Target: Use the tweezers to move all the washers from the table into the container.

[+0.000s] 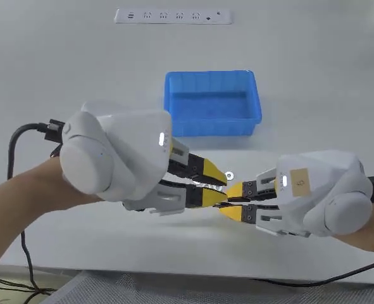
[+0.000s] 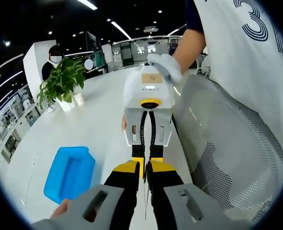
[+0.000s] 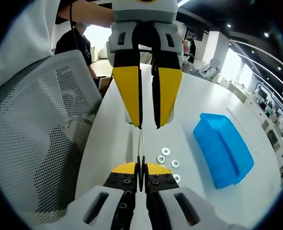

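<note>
A white table spreads under the head view, with a grey mesh chair at its near edge in the right gripper view. Toward the far middle of the table stands the blue container, nothing visible inside it. Beyond it, at the far edge, lies a white power strip. At the near side the two tools meet nose to nose. The left gripper comes in from the left, held on a bare forearm. The right gripper faces it from the right. The left gripper's yellow-tipped jaws stand slightly apart, with the thin metal tweezers running between them. Whether they press on the metal cannot be told. The right gripper's jaws are pressed together on the other end of the tweezers, which rise as a thin line straight from between its tips toward the opposite jaws. A potted plant sits on the table in the left gripper view, to the left and well away from the container. Four small silver washers lie loose on the bare table between the meeting jaws and the container. They are close together, all outside it. One of them peeks out just beyond the jaw tips in the head view.
</note>
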{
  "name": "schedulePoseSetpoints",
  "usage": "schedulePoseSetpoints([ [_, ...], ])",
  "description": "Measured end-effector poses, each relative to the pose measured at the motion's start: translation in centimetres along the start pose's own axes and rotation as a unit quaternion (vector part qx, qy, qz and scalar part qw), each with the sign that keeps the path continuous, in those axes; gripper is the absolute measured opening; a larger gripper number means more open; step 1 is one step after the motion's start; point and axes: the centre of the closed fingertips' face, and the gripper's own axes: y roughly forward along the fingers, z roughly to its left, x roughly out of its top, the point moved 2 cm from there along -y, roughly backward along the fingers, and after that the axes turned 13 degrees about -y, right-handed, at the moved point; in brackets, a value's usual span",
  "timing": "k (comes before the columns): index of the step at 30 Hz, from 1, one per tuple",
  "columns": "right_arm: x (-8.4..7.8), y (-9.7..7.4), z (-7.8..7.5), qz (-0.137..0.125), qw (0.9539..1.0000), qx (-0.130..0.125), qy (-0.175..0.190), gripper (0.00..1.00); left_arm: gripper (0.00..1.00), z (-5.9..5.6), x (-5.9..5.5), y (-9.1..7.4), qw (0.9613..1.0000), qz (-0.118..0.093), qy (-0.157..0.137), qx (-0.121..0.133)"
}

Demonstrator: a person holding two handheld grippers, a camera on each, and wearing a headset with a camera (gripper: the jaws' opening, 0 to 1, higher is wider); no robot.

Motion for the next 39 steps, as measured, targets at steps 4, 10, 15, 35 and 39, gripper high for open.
schedulePoseSetpoints([
  [4,0.1,0.0,0.1,-0.002,1.0,0.002,0.0,0.05,0.11,0.7,-1.3,-0.3,0.9998,0.018,-0.005,0.011],
  [10,0.3,0.0,0.0,-0.001,1.0,0.004,0.002,0.05,0.12,1.7,-6.7,0.4,0.9948,0.096,-0.028,0.018],
  [15,0.2,0.1,-0.1,0.002,1.0,0.006,0.003,0.05,0.13,2.2,-8.8,0.9,0.9918,0.119,-0.038,0.025],
  [35,-0.4,0.3,-0.2,0.006,0.9999,0.01,0.01,0.05,0.05,2.3,-11.0,0.9,0.9843,0.17,-0.042,0.025],
  [39,-0.7,0.2,0.3,0.012,0.9998,0.018,0.004,0.05,0.05,1.8,-10.5,0.3,0.9849,0.162,-0.058,0.013],
])
